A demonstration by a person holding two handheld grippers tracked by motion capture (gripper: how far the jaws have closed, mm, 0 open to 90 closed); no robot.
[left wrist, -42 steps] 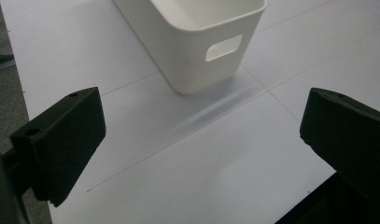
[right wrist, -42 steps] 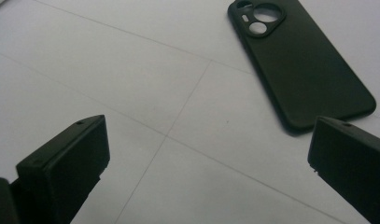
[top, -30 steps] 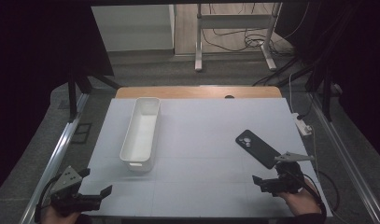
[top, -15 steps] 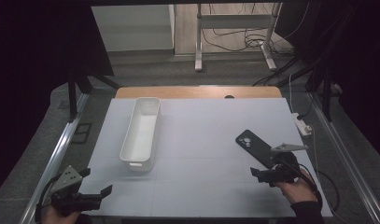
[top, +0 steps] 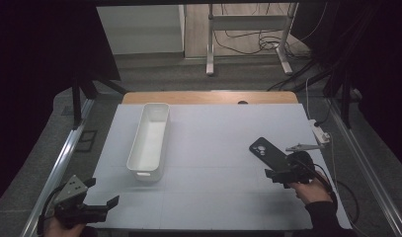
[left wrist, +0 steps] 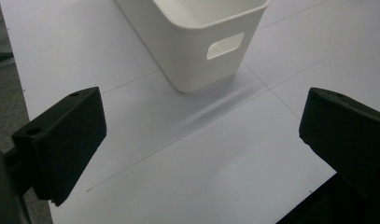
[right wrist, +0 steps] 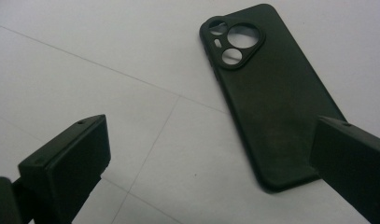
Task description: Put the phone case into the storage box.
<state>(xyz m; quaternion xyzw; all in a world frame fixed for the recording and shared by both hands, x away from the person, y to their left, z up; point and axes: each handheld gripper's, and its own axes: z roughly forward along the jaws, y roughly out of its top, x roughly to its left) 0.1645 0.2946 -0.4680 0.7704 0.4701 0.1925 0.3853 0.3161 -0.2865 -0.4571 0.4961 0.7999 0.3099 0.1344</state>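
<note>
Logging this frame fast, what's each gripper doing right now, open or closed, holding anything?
Left gripper: open, holding nothing, facing the white bin.
Right gripper: open, holding nothing, just short of the black phone case lying on the table.

White bin (top: 150,140), black phone case (top: 266,153).

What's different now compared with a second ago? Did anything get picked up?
Nothing was picked up. The right gripper moved forward, away from the table's near edge and up to the black phone case; its fingers are spread wide, one now over the case's near end. The left gripper, open at the near left corner, the white bin and the case itself stayed put.
</note>
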